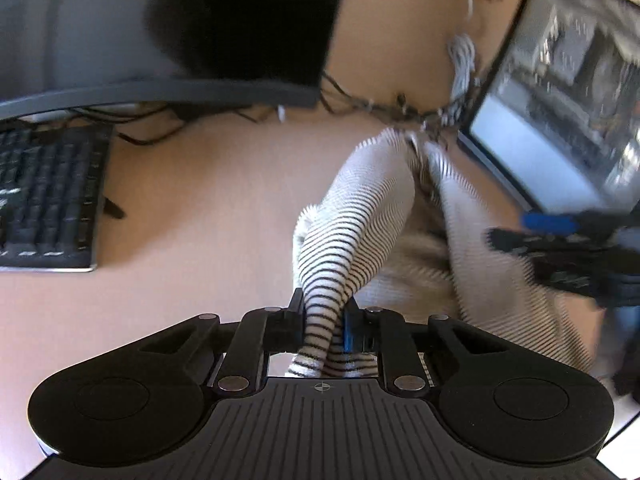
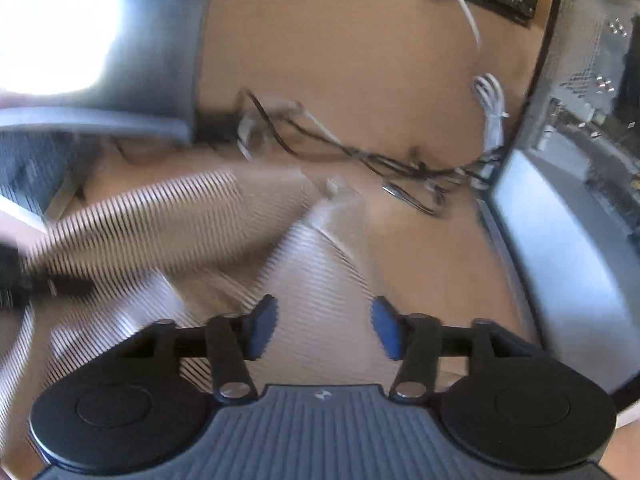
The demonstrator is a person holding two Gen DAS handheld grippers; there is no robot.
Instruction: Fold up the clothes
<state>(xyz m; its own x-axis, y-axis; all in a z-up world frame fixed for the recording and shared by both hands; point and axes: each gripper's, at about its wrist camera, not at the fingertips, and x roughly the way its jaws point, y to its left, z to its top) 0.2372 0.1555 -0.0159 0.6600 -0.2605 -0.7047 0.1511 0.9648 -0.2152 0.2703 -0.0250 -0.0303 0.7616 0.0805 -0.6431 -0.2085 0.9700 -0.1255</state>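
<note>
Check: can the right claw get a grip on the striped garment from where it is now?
Probably yes. The right claw is open, with the striped garment lying directly beyond its blue pads and nothing between. The left claw already pinches another part. Motion blur hides the exact gap.

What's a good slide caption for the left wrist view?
Left tongs shut on a striped garment, lifting it above the desk beside a keyboard.

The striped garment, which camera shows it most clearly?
The left wrist view: the striped garment is sharp there, pinched in the shut left gripper. The right wrist view shows it motion-blurred beneath the open right gripper.
</note>
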